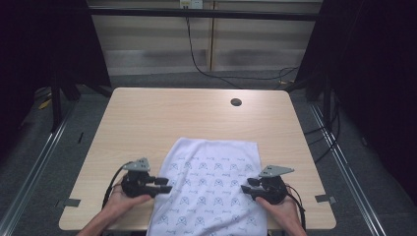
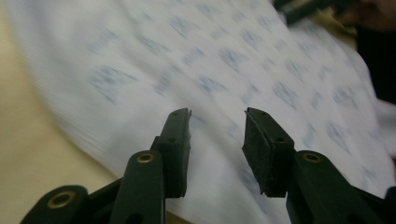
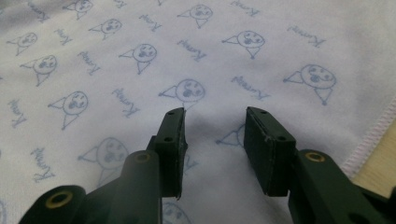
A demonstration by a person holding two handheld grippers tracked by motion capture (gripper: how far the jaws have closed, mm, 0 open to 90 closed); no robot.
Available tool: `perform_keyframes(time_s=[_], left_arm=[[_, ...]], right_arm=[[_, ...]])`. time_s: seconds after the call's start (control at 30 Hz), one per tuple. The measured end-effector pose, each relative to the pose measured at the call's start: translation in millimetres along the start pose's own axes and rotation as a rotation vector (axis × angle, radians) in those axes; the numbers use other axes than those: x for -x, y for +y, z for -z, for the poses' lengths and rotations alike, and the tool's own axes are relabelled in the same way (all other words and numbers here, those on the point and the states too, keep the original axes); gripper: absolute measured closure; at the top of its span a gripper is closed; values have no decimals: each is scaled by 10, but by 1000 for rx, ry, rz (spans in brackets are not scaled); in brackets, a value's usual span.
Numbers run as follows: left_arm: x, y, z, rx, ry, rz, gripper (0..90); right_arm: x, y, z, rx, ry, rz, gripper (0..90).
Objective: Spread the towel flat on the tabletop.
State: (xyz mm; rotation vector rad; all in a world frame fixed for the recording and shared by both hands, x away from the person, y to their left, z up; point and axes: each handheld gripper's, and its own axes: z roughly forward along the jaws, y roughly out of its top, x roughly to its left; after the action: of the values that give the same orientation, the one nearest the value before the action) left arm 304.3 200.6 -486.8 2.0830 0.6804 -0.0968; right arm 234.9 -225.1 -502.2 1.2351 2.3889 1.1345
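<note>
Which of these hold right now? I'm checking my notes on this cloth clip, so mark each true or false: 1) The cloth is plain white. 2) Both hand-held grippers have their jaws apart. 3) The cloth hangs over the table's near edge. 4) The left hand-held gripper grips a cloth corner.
1) False: the cloth is white with a repeated blue print.
2) True: the left hand-held gripper and the right hand-held gripper both show a gap between their jaws.
3) True: it runs past the near edge of the table.
4) False: its jaws stand open above the cloth, pinching nothing.
</note>
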Motion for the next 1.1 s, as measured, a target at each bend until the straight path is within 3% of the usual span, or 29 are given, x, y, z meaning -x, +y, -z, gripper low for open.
perform_keyframes(time_s=[0.03,0.17,0.27,0.33,0.4,0.47,0.53,0.57,0.73,0.8,0.9,0.97,1.1], left_arm=[[-106,69,3,13,47,11,616],[-424,190,-44,83,136,107,636],[-546,209,-138,64,214,114,612],[-592,188,-191,66,207,138,589],[-597,174,-258,21,229,118,606],[-592,175,-274,22,221,113,716],[-558,207,-284,27,189,88,840],[-521,241,-277,42,179,69,857],[-259,401,-268,123,53,-13,815],[-197,421,-286,115,50,-28,745],[-205,429,-255,151,27,-17,692],[-246,433,-224,156,76,5,688],[-508,348,-164,162,161,96,771]], right_arm=[[-7,8,-5,-6,-1,3,579],[-13,29,-32,-5,6,12,577],[-8,30,-32,-6,9,11,577],[-12,29,-34,-5,9,15,574],[-12,27,-34,-3,10,16,572],[-7,29,-33,-5,12,17,571],[-6,30,-33,-4,13,16,571],[-6,30,-34,-4,11,15,571],[-6,31,-34,-4,13,11,571],[-10,29,-34,-3,12,10,570],[-11,28,-34,-3,11,13,569],[-11,27,-32,-4,13,11,569],[-10,27,-31,-4,14,11,569]])
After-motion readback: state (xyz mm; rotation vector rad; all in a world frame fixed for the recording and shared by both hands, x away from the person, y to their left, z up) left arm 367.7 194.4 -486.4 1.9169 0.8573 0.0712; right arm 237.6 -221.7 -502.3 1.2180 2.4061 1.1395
